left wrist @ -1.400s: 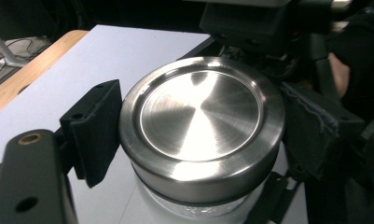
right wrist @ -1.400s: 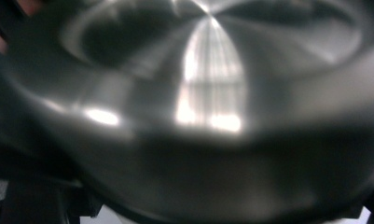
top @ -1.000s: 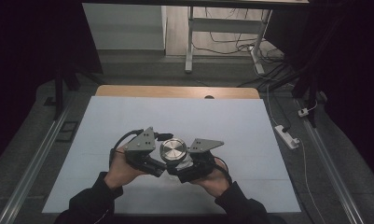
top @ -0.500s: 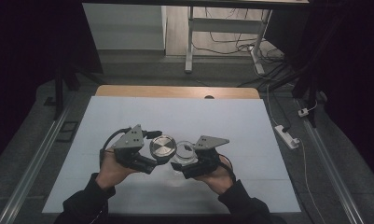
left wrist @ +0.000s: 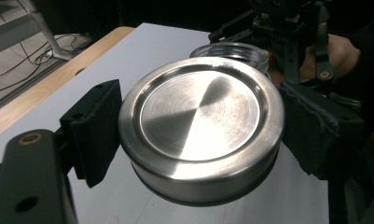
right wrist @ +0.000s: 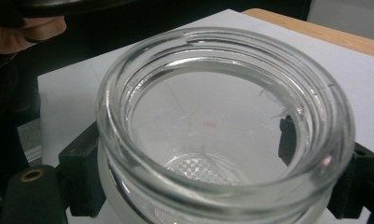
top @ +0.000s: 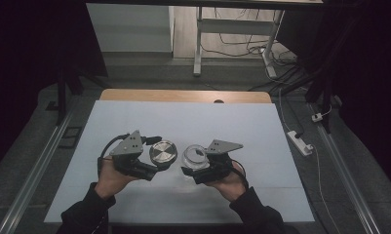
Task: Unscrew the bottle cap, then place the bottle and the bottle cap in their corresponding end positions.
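Jar: we hold the clear glass jar (top: 194,157) in the right gripper (top: 193,163), its pads clamped on the glass wall from both sides below the rim; it sits upright over the white table (top: 261,126), mouth up and nothing inside.
Lid: we carry the round steel lid (top: 163,152) in the left gripper (top: 156,155), flat face up, the pads squeezing its rim from opposite sides; it hangs just beside the jar, apart from it, clear of the mouth.
Why the jar is pinched low: we judge that gripping under the threaded neck leaves the rim (right wrist: 222,42) free, so the lid can come off or go on without meeting the pads.
Why the lid is kept level: we judge that a rim grip keeps the lid from tipping and leaves it ready to be set down flat on the table.
Why two hands: one gripper steadies the glass while the other works the lid; smooth glass would likely turn or slide under a single grip.
Step in hand: lid off and drawn aside, as we read it; next it likely wants a clear spot on the table to the left.
Risk: polished steel in padded jaws may slip if tilted.
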Demonstrator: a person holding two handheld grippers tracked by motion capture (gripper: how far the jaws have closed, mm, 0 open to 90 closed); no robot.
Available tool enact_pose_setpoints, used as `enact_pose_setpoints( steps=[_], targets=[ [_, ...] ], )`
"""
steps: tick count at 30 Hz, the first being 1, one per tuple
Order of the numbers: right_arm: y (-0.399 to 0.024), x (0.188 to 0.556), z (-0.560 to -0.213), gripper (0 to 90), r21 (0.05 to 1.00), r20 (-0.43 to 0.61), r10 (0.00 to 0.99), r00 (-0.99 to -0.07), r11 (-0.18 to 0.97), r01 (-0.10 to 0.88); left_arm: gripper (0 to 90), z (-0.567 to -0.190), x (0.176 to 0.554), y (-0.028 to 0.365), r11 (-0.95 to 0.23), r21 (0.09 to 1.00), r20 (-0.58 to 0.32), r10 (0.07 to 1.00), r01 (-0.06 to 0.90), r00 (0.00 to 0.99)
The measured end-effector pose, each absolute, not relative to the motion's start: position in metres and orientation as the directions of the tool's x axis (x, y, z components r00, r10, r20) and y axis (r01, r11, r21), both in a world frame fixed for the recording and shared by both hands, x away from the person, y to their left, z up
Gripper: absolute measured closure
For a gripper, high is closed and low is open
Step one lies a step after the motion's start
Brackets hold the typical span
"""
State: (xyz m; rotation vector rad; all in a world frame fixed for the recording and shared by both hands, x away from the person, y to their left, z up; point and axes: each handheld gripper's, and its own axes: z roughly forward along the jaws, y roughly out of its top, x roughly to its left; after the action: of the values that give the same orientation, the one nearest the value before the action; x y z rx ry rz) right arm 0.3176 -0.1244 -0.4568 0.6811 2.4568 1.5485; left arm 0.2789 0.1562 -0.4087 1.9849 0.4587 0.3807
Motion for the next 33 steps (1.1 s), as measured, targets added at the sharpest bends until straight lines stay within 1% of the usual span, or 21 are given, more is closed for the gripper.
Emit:
enact_pose_setpoints(
  steps=[13, 26, 33],
  targets=[
    [-0.129, 0.322, -0.454, 14.3, 0.891, 0.105, 0.478, -0.872, 0.343, 0.296, 18.4, -0.425, 0.283, 0.170, -0.407, 0.891, 0.044, 0.520, 0.202, 0.853],
    [-0.127, 0.328, -0.454, 14.3, 0.893, 0.105, 0.492, -0.864, 0.336, 0.299, 18.4, -0.437, 0.285, 0.183, -0.403, 0.888, 0.043, 0.554, 0.223, 0.831],
    [-0.126, 0.326, -0.454, 14.3, 0.894, 0.110, 0.480, -0.870, 0.335, 0.298, 18.4, -0.444, 0.291, 0.183, -0.408, 0.882, 0.045, 0.570, 0.235, 0.820]
  ],
)
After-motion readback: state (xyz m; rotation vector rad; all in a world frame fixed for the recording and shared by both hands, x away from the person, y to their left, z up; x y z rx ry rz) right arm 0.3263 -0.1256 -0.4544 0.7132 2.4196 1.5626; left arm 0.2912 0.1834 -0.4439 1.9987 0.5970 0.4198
